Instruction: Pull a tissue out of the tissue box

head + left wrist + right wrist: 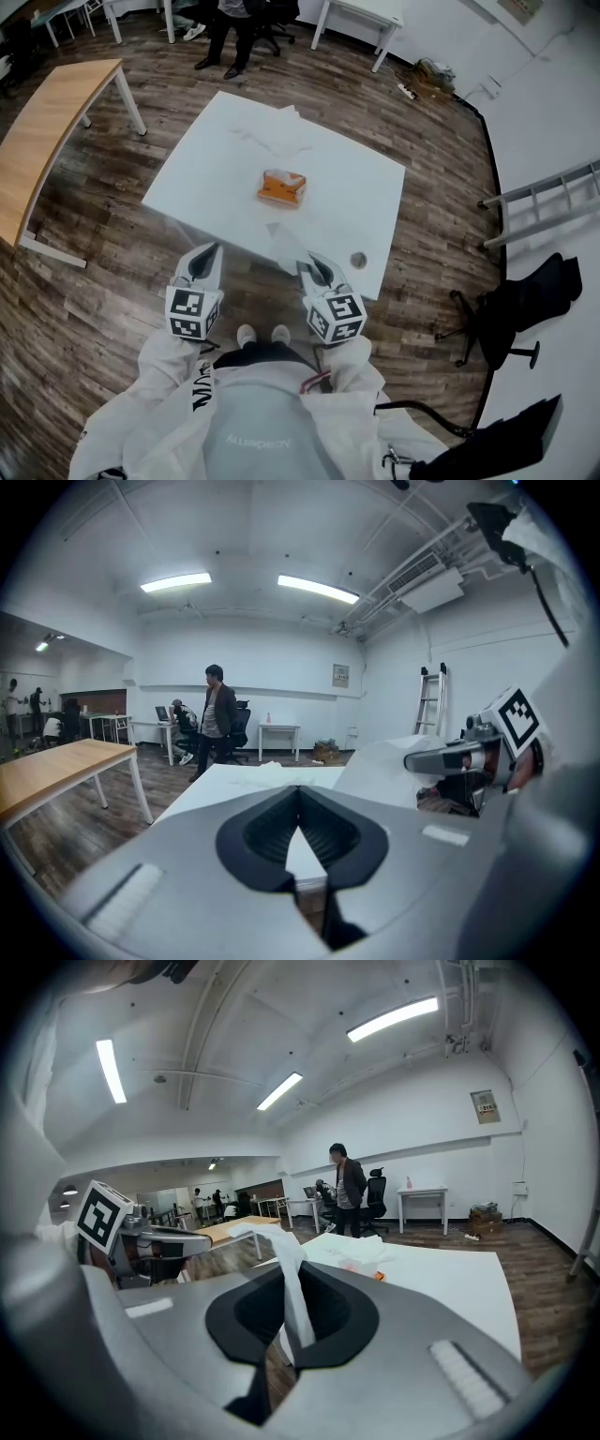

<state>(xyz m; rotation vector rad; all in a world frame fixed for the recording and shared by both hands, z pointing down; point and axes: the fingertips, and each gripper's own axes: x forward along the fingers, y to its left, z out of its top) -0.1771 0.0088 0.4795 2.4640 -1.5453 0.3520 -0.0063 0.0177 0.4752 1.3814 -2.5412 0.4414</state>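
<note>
Right tongs (307,264) are pinching a white tissue (289,1274) — its strip is standing up between the pressed jaws, clear of the orange tissue box (282,187) sitting central on the table (361,206). Left tongs (212,251) are hovering alongside — closed, empty.

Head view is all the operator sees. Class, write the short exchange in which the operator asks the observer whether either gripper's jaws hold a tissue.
Operator: Is the right gripper holding anything?
Observer: Yes. The right gripper view shows its jaws shut on a white tissue, which stands up between them.
Operator: And the left gripper?
Observer: The left gripper view shows its jaws together, with nothing between them.
</note>
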